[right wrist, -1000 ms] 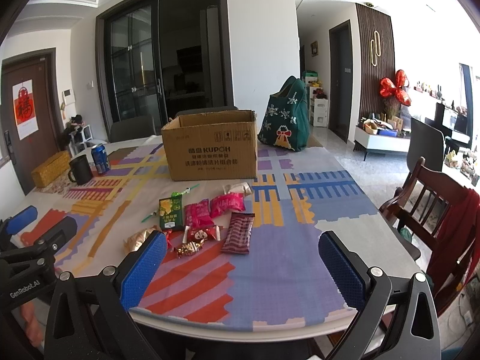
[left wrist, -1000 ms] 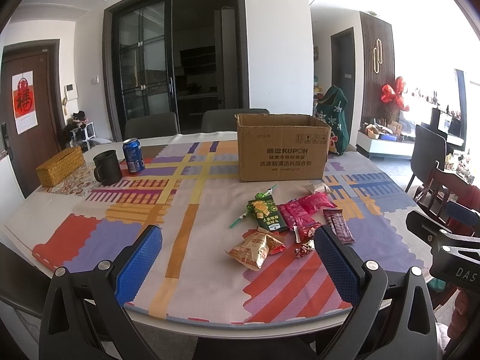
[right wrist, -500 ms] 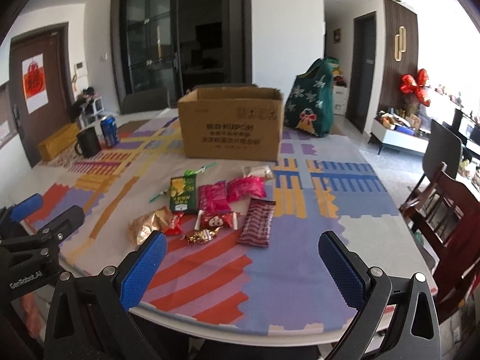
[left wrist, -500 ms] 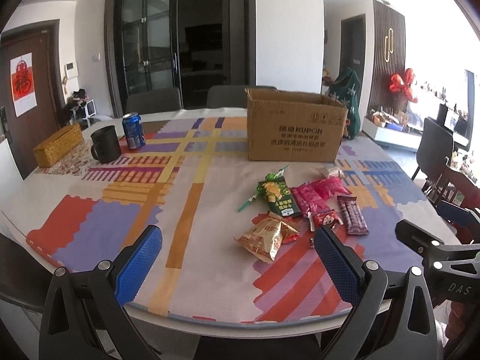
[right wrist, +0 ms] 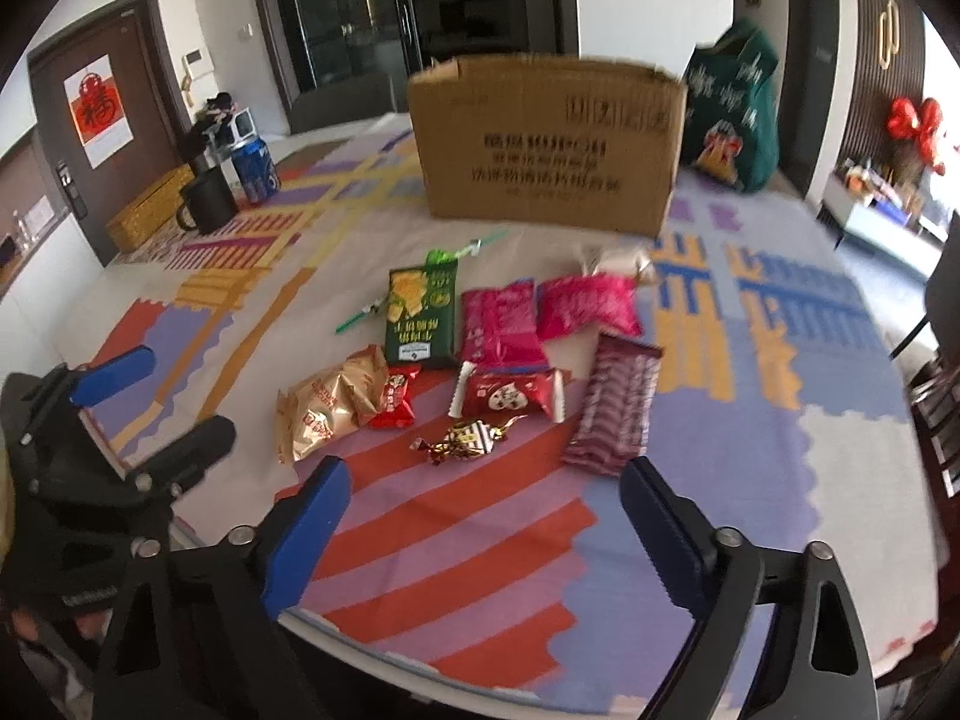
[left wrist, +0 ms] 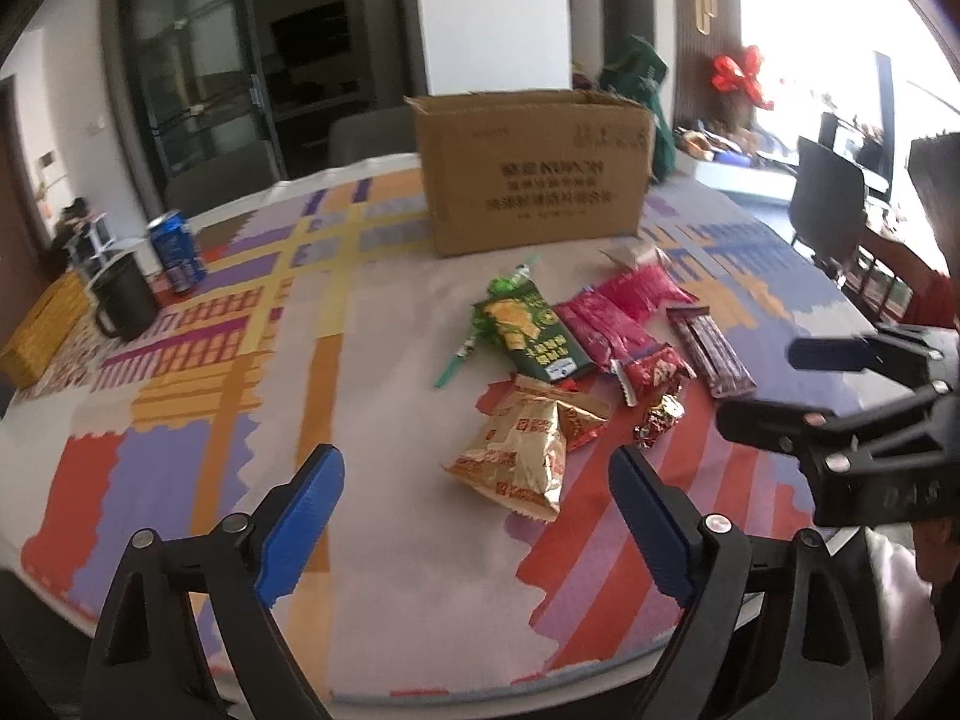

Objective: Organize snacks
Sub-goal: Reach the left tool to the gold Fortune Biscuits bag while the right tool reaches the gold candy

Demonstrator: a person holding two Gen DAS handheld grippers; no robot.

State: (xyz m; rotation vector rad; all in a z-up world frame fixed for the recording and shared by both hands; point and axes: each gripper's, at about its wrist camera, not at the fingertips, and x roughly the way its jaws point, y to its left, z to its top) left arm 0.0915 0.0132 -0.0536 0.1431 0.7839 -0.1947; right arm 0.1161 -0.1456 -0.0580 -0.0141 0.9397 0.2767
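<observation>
Left gripper: jaws just been narrowing, not yet clenched, nothing between the blue ribbed pads. Just ahead, a crinkled gold foil bag. Right gripper: likewise narrowing, likewise bare; just ahead, a twisted foil candy, beyond it a red wrapper and a ridged maroon bar.

Best approached low, pads either side of a pack's puffed middle, squeezed gently: slippery film, brittle contents. Further out on the patterned worktop, flat green pouch, pink sachets, then the open cardboard box, likely destination.
</observation>
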